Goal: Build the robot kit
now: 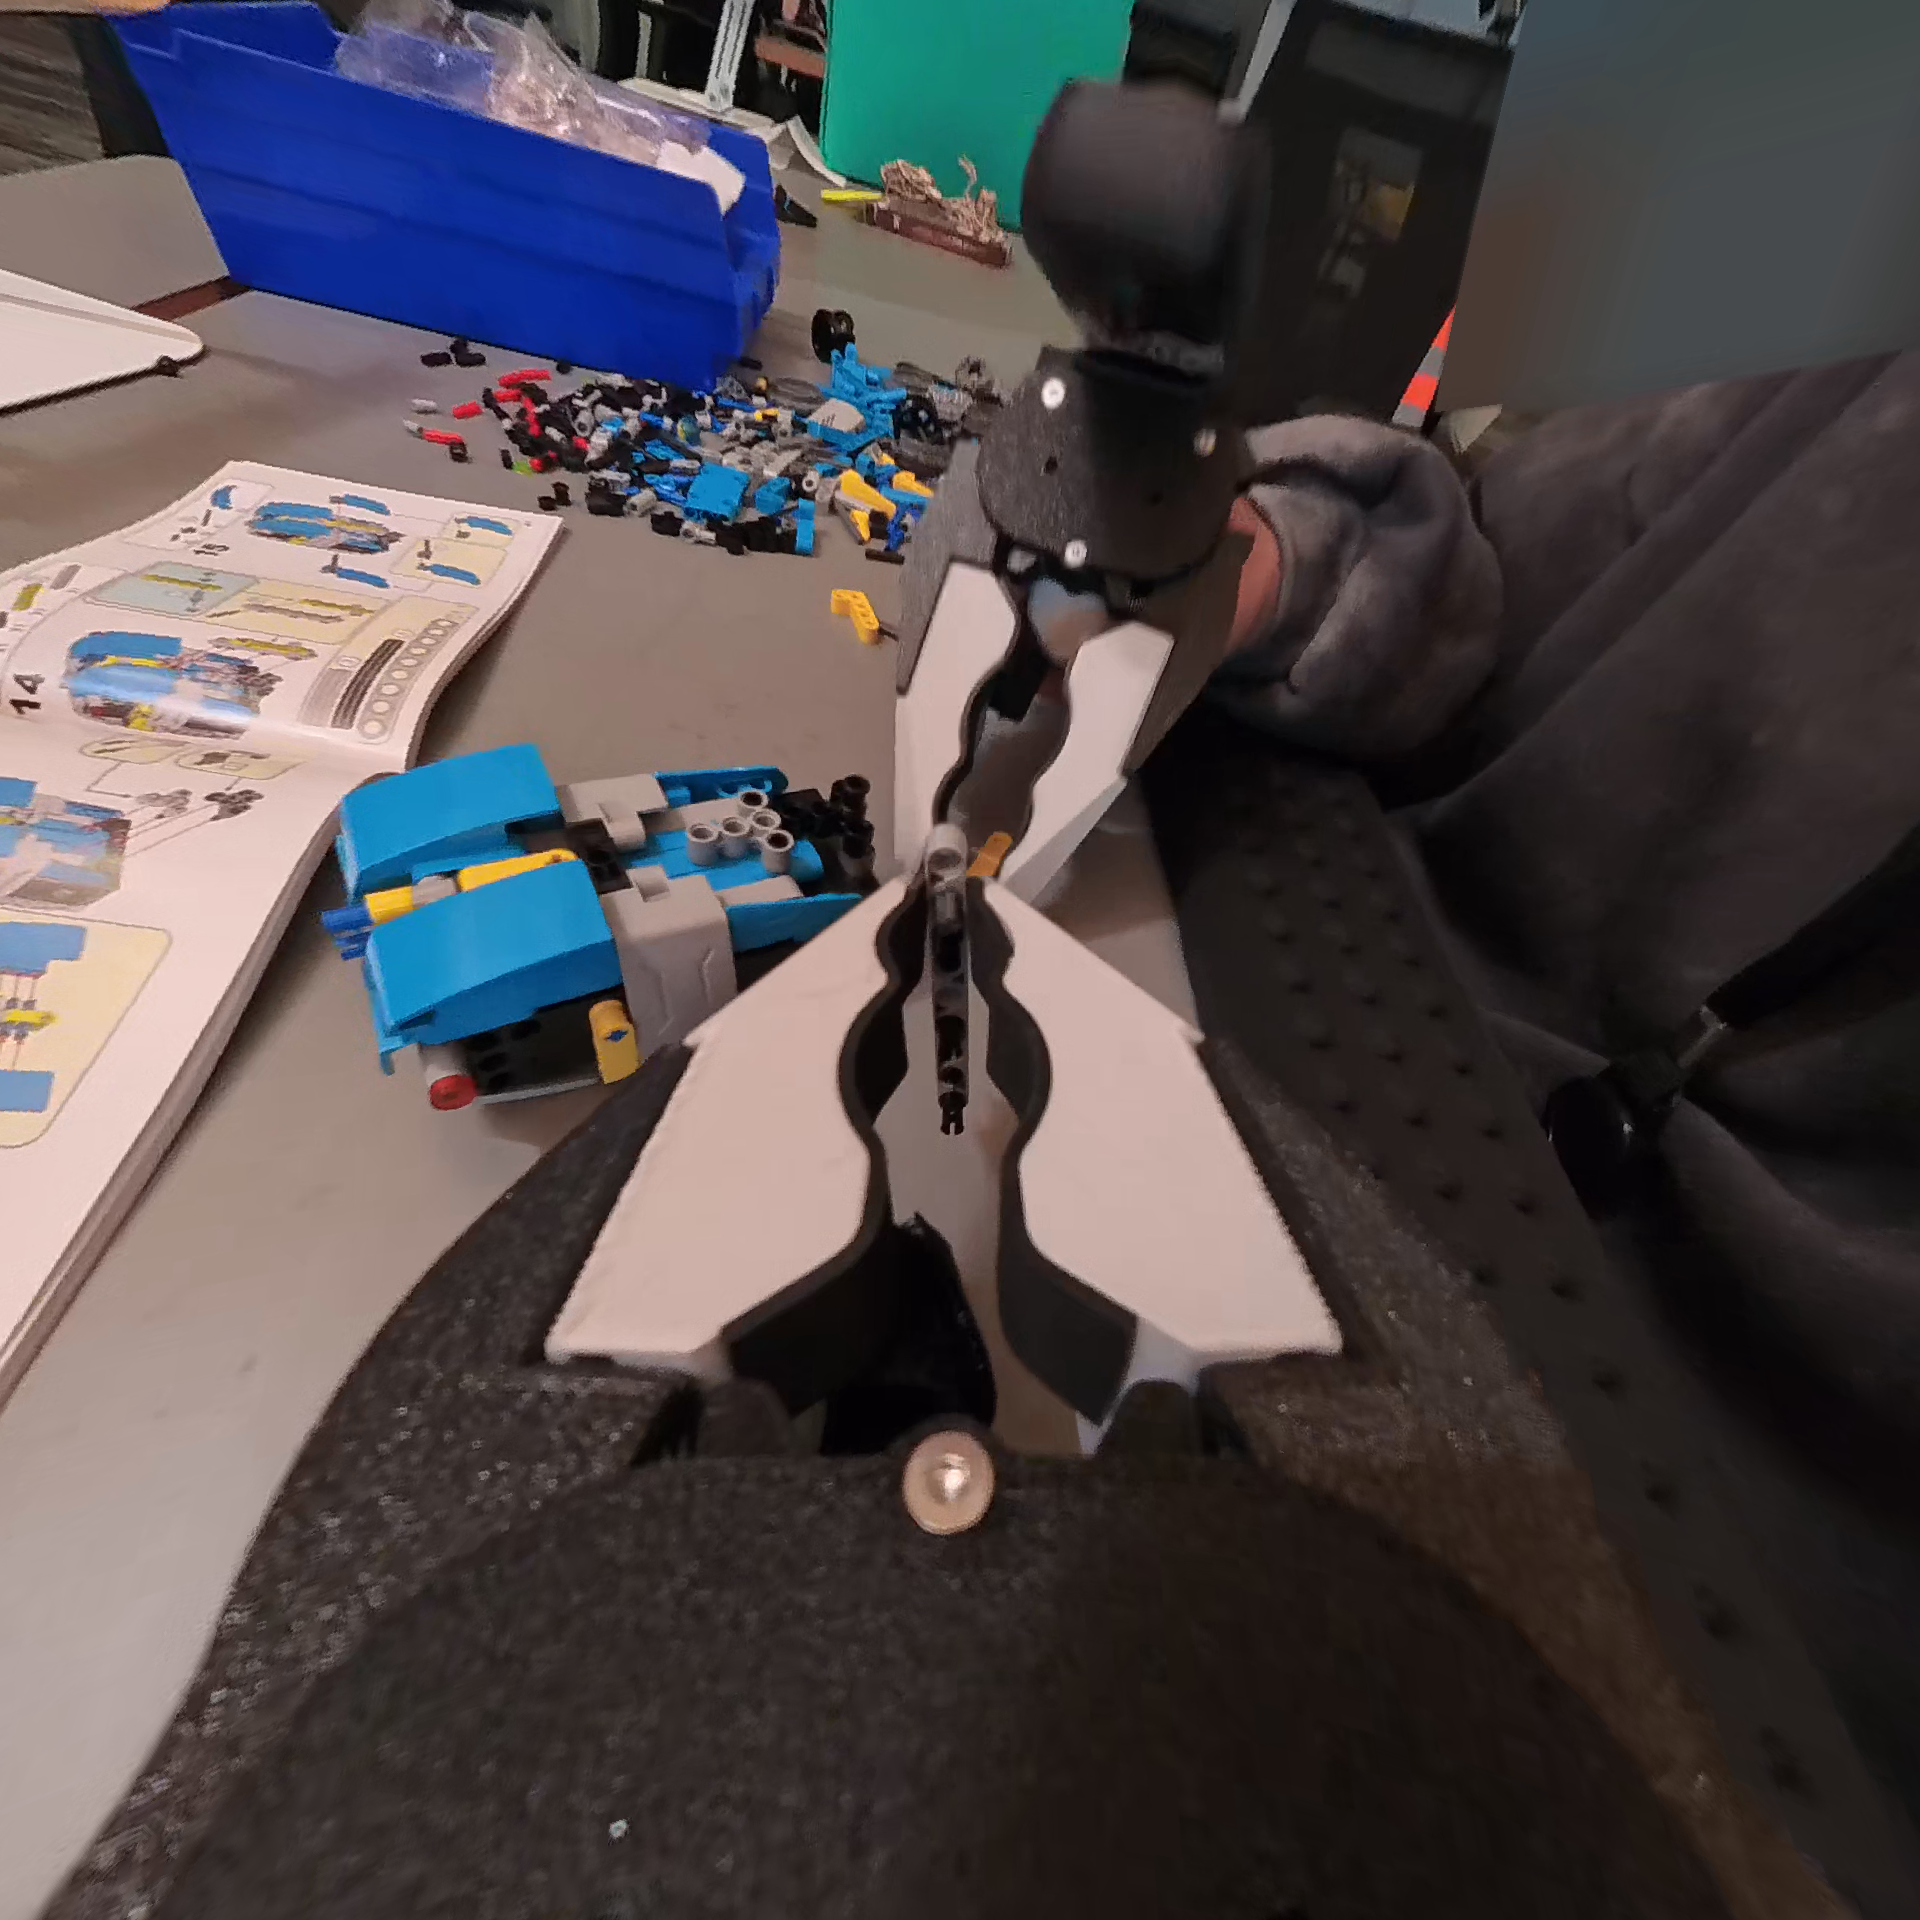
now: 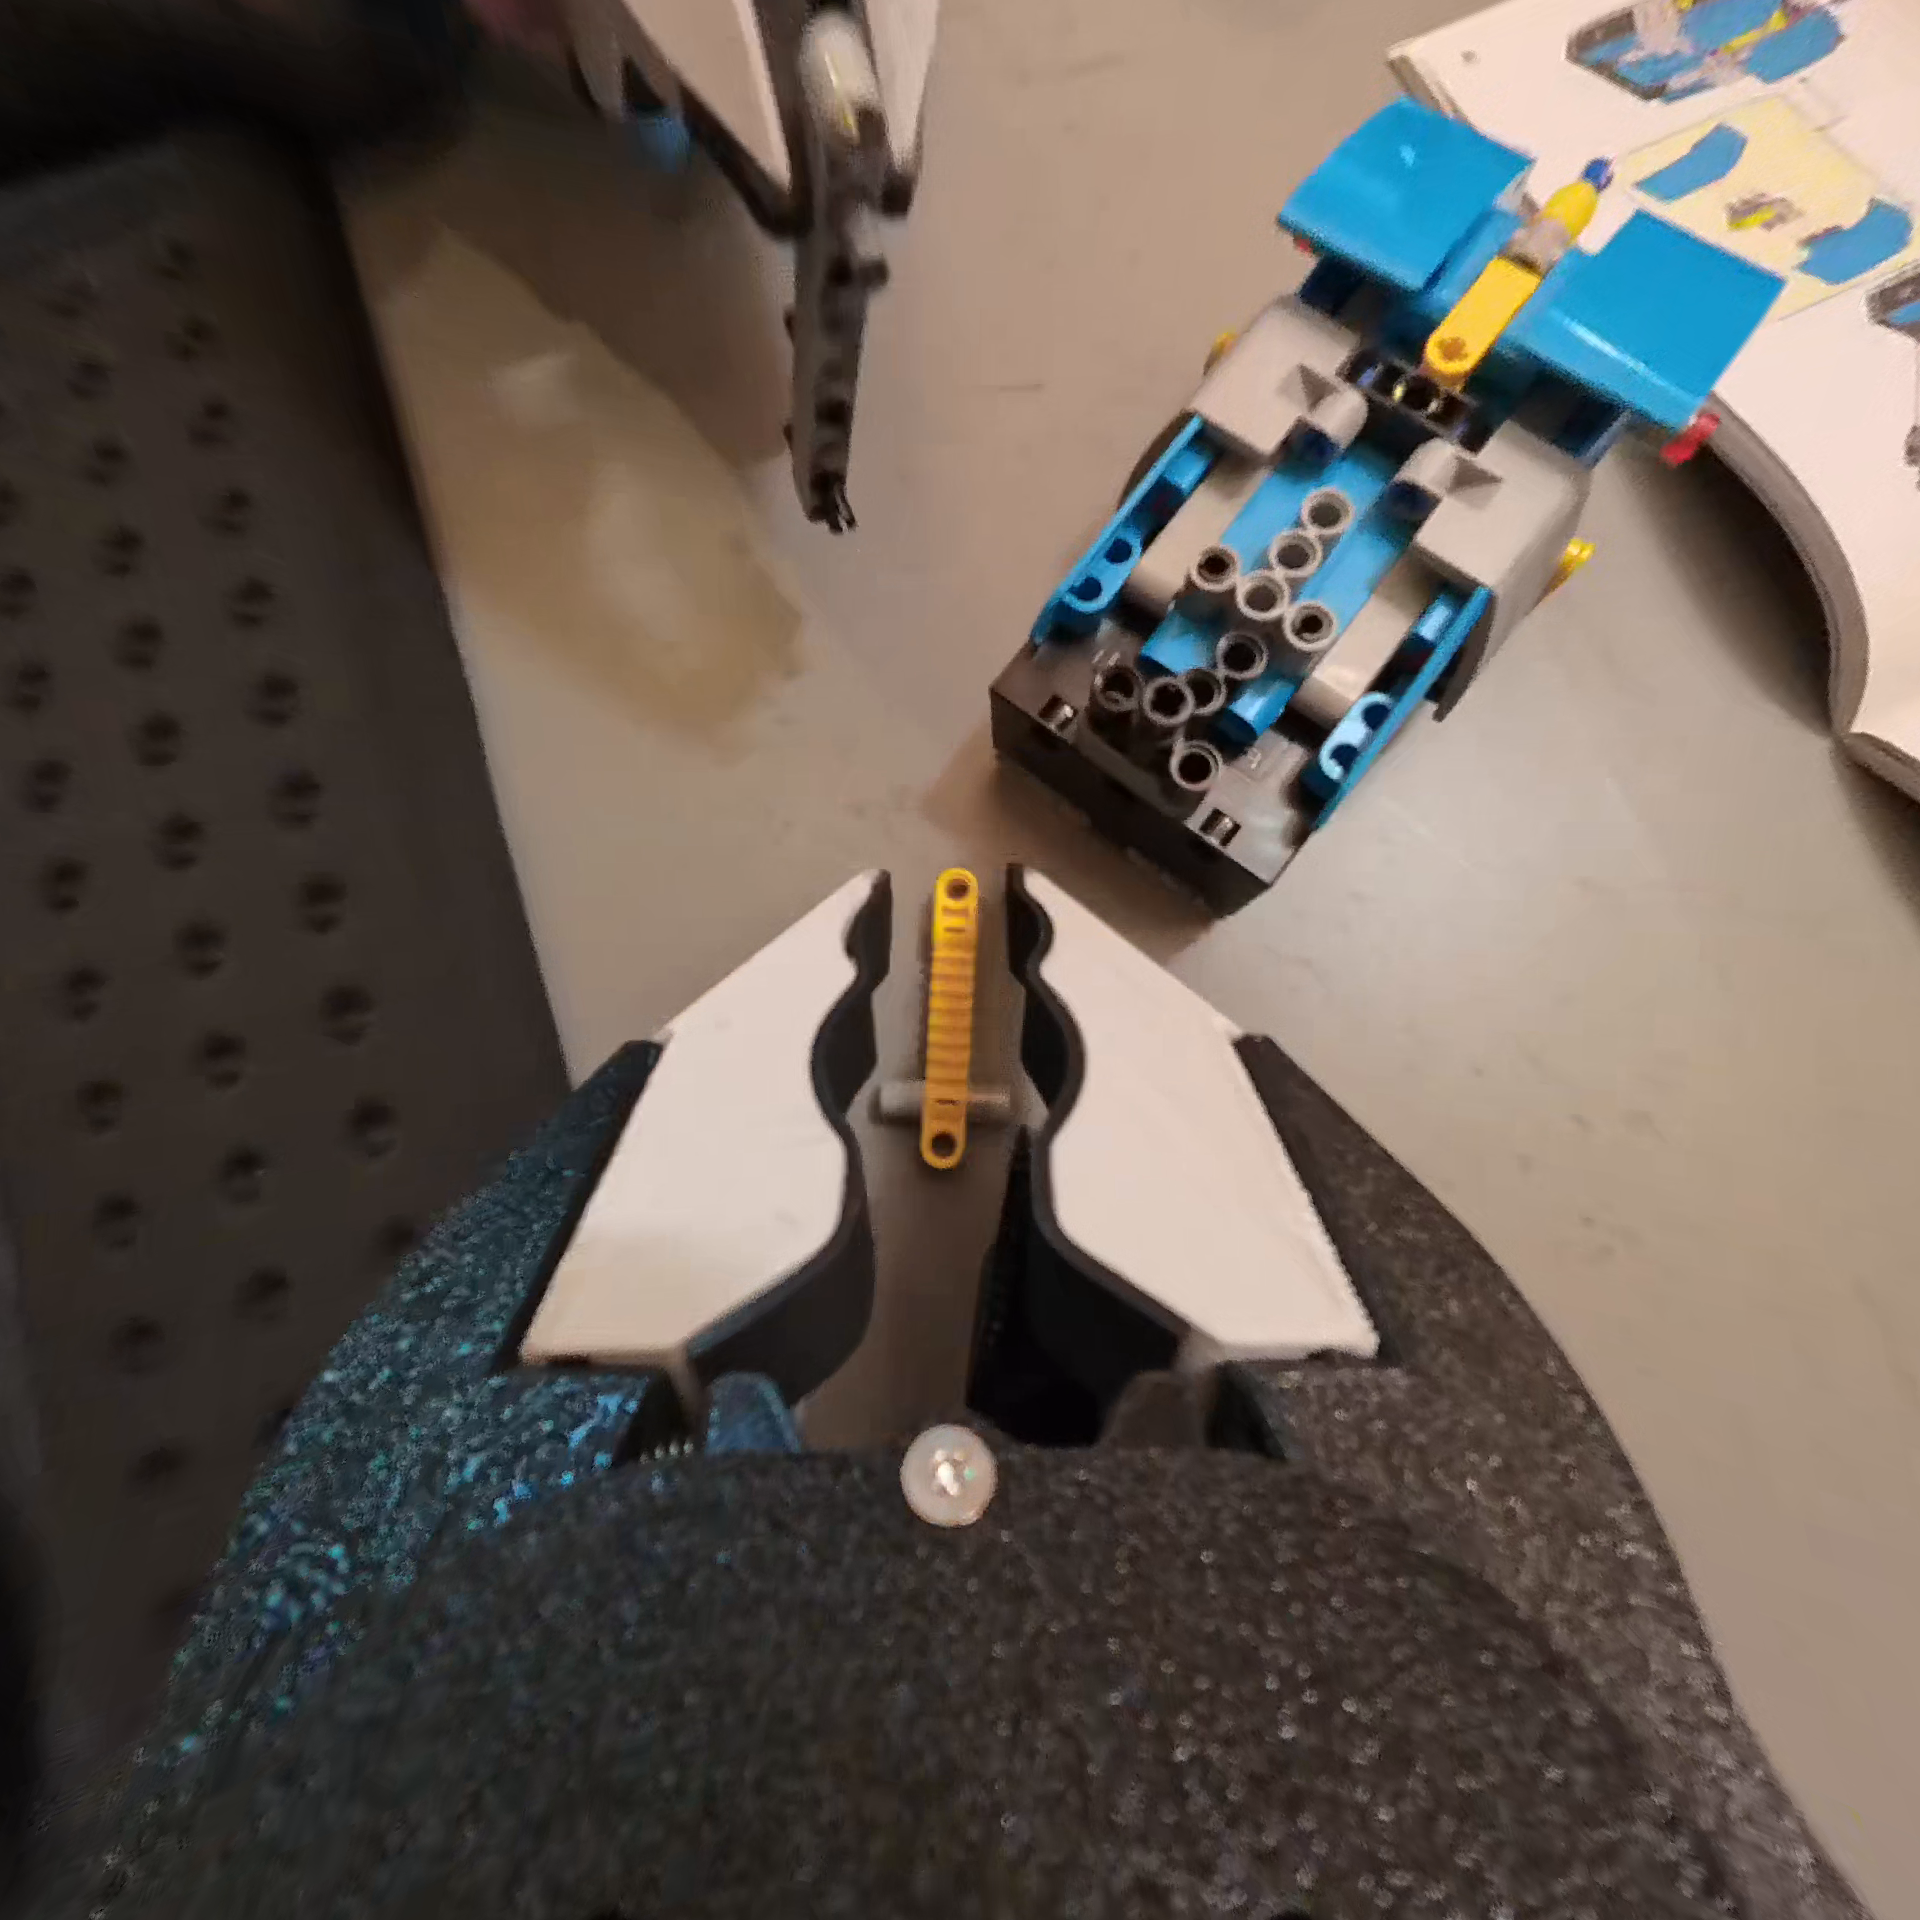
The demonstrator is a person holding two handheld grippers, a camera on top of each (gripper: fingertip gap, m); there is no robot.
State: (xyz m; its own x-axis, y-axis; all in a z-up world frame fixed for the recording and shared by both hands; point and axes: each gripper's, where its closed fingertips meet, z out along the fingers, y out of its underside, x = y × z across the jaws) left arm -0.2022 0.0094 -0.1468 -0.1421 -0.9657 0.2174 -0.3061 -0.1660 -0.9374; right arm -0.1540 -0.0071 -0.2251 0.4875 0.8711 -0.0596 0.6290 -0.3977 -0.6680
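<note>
Two grippers grasp parts: left gripper [image 1: 940,883] jaws clench a black beam [image 1: 948,997] pointing twelve o'clock; right gripper [image 2: 948,883] jaws grip a yellow toothed bar's [image 2: 950,1013] grey cross-pin, bar pointing twelve, car model [image 2: 1351,540] at one o'clock.

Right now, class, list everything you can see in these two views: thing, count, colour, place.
Car model: one, blue, grey and yellow, on the table beside the booklet.
Booklet: one, white, open, left of the car model.
Loose parts: a heap, count unclear, blue, black, red and yellow, behind the car model.
Bin: one, blue, behind the loose parts.
Table: one, grey, under everything.
Mat: one, dark, dotted, along the table edge.
Black beam: one, clamped in the left gripper.
Yellow rack: one, on a grey pin, between the right gripper's fingers.
Sleeve: one, grey, behind the right gripper.
Left gripper: white fingers, shut.
Right gripper: white fingers, shut.
</note>
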